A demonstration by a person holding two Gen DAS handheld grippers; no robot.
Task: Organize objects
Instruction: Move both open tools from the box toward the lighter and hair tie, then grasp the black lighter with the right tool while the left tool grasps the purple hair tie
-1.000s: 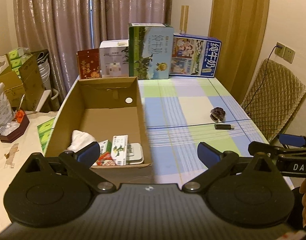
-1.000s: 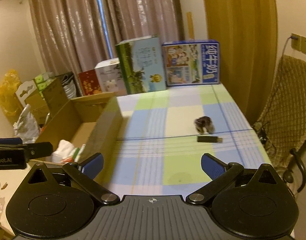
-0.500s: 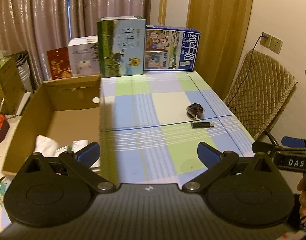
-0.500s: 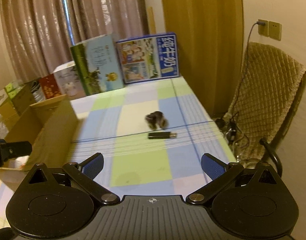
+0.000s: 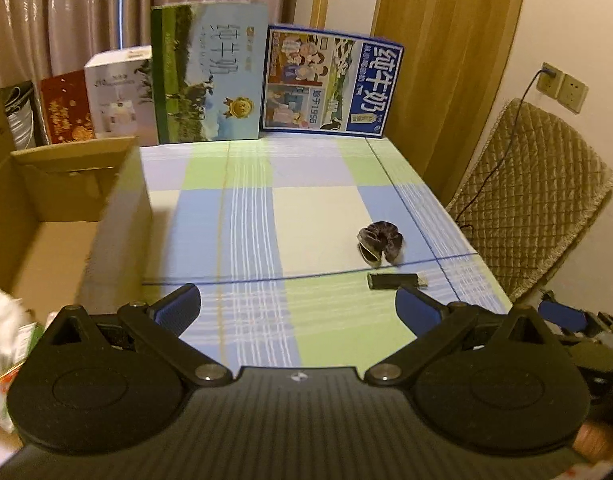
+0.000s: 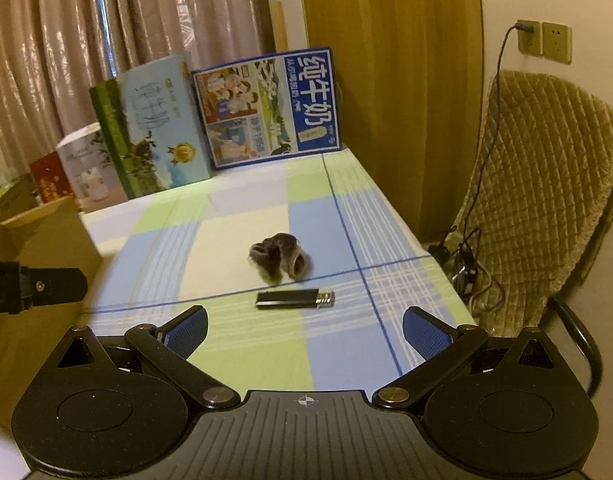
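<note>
Blue milk carton (image 5: pixel 333 80) at the worktop's far edge reads "纯牛奶" and "1955"; the green-and-pale-blue carton (image 5: pixel 209 74) beside it carries the same characters. My left view alone shows the inside of the brown cardboard box (image 5: pixel 66 216), white crumpled paper (image 5: pixel 2 312) at its near end. Only my right view shows the wall sockets' plugged cable clearly. Both claws, left (image 5: pixel 298 306) and right (image 6: pixel 305 330), stand wide apart, empty. On the checked worktop (image 6: pixel 234 216) the dark velvet scrunchie (image 6: pixel 279 256) lies just behind the black USB stick (image 6: pixel 294 299).
</note>
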